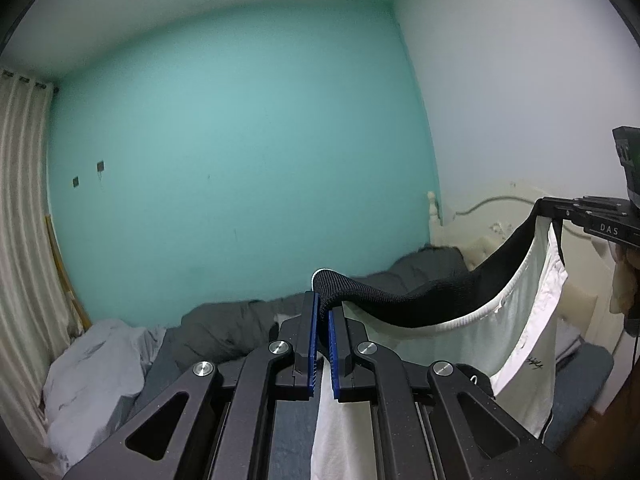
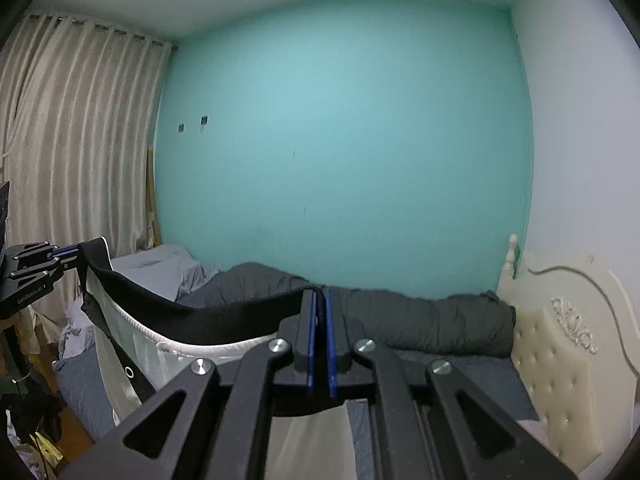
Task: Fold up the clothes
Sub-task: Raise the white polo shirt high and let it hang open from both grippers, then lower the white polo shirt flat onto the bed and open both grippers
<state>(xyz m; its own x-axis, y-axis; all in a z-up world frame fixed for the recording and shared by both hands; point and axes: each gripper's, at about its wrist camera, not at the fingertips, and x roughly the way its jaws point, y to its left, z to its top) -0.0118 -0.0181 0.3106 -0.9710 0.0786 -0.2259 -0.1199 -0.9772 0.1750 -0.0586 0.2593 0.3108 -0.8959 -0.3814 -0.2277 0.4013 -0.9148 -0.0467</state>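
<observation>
Both grippers, left (image 1: 323,312) and right (image 2: 320,312), had jaws clenched on the shorts' black waistband (image 1: 420,300), white shorts (image 1: 516,332) hanging above the bed (image 2: 460,364); a thin bite might slip.

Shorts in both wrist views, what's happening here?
A person is holding up a pair of white shorts by the black waistband, one handheld gripper at each end. The left gripper is shut on one end of the band, and the right gripper is shut on the other. The band sags between them and the white fabric hangs down above the bed, in front of a grey duvet. No fold has been made yet.
</observation>
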